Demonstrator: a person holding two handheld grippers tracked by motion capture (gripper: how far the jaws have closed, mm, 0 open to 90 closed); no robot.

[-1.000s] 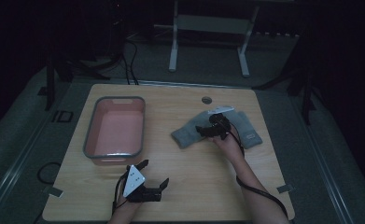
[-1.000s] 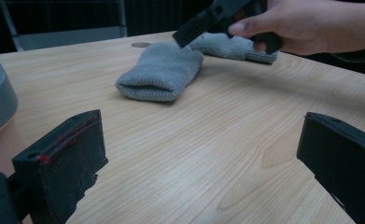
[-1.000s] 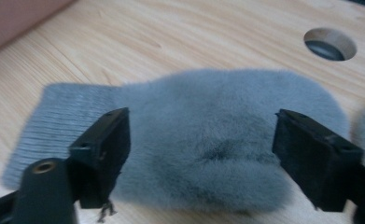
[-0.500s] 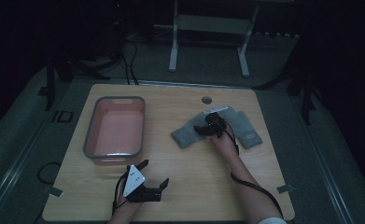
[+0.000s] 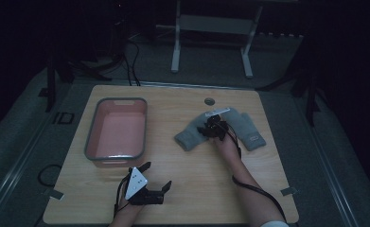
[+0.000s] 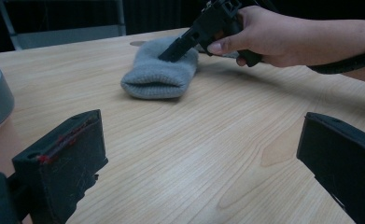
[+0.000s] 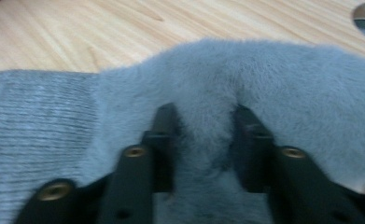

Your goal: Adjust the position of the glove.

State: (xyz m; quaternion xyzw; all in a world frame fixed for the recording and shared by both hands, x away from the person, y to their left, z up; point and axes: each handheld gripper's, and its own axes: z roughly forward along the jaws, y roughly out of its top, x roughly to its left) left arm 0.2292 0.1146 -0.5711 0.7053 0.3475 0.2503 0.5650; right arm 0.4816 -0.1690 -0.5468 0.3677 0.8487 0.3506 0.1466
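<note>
The right gripper (image 7: 203,140), at the centre of its own view, has its two black jaws pinched into a fold of fluffy grey fabric, so it is closed on a grey mitten (image 7: 264,84). In the high view this right gripper (image 5: 214,128) sits right of centre, pressed down on the mitten (image 5: 194,134), which lies flat on the wooden table (image 5: 182,198). A second grey mitten (image 5: 248,130) lies just beside it, further right. At centre left stands a pink tub with a grey rim (image 5: 92,137), with nothing visible inside it. At the lower left, the left gripper (image 5: 155,178) rests on the table with its jaws spread wide, holding nothing. Judging by this, the work is at an early stage: the first mitten is gripped but not yet lifted, and both mittens remain on the table outside the tub.
</note>
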